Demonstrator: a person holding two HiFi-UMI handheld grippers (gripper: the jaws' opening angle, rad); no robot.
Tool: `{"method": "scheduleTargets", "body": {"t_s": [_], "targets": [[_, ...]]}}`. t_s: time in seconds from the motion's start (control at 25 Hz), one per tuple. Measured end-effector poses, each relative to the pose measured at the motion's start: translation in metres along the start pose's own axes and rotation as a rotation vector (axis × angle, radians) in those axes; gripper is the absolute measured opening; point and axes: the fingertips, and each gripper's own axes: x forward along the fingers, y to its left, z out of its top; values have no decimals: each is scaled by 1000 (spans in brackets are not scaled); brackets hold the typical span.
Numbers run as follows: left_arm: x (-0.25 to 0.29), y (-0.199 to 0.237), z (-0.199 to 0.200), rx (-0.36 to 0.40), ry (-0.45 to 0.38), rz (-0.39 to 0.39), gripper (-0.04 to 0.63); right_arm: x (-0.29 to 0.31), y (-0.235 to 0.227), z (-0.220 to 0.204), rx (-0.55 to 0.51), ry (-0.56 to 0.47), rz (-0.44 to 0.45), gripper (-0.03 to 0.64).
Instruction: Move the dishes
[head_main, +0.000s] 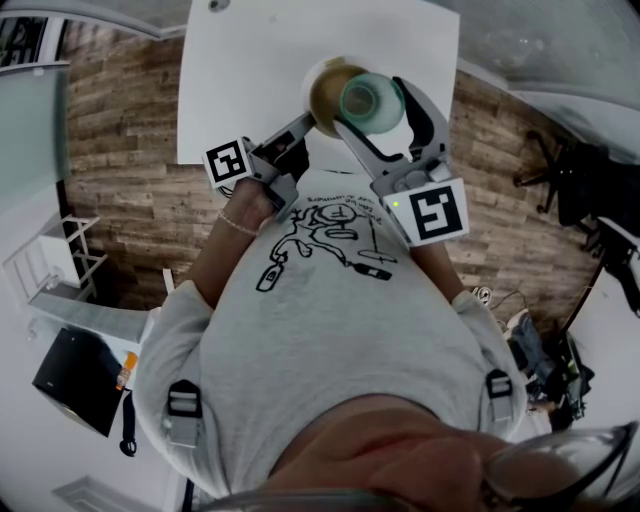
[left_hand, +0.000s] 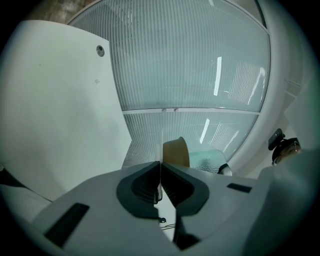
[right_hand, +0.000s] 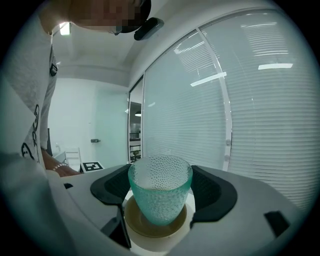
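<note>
From the head view, the person's grey T-shirt (head_main: 300, 330) carries a black line drawing (head_main: 325, 240) with a line of writing above it, too small to read. Each gripper bears a cube with a black-and-white square marker, one on the left (head_main: 228, 162) and one on the right (head_main: 437, 212). Both forearms reach forward over the white tabletop (head_main: 250, 80). The left gripper (head_main: 312, 120) runs its fingers to the near left rim of a plate (head_main: 325, 90), white outside and brownish within. The right gripper (head_main: 370, 103) has one finger on each side of a teal glass (head_main: 365, 98) standing on that plate.

In the left gripper view, the left gripper (left_hand: 160, 172) has its fingers together, pinching the plate's thin rim; the plate (left_hand: 176, 152) stands just beyond the tips and the glass (left_hand: 210, 161) to the right of it. The tabletop (left_hand: 60, 110) fills the left.

In the right gripper view, the right gripper (right_hand: 161, 190) has its fingers (right_hand: 207, 192) clamped on the dimpled glass (right_hand: 160, 200) from both sides. The plate (right_hand: 150, 231) lies directly beneath the glass. I cannot tell whether the plate rests on the tabletop.
</note>
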Motion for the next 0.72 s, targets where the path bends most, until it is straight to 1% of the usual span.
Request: {"method": "scheduleTargets", "body": {"t_s": [0.24, 0.44, 0.72], "targets": [[-1, 9, 6, -7, -14, 14, 8, -8, -17, -1, 4, 13, -53, 373], [-2, 7, 6, -4, -21, 11, 8, -21, -37, -7, -2, 35, -111, 374], [-1, 3, 11, 8, -38, 10, 8, -46, -78, -32, 22, 90, -227, 374]]}}
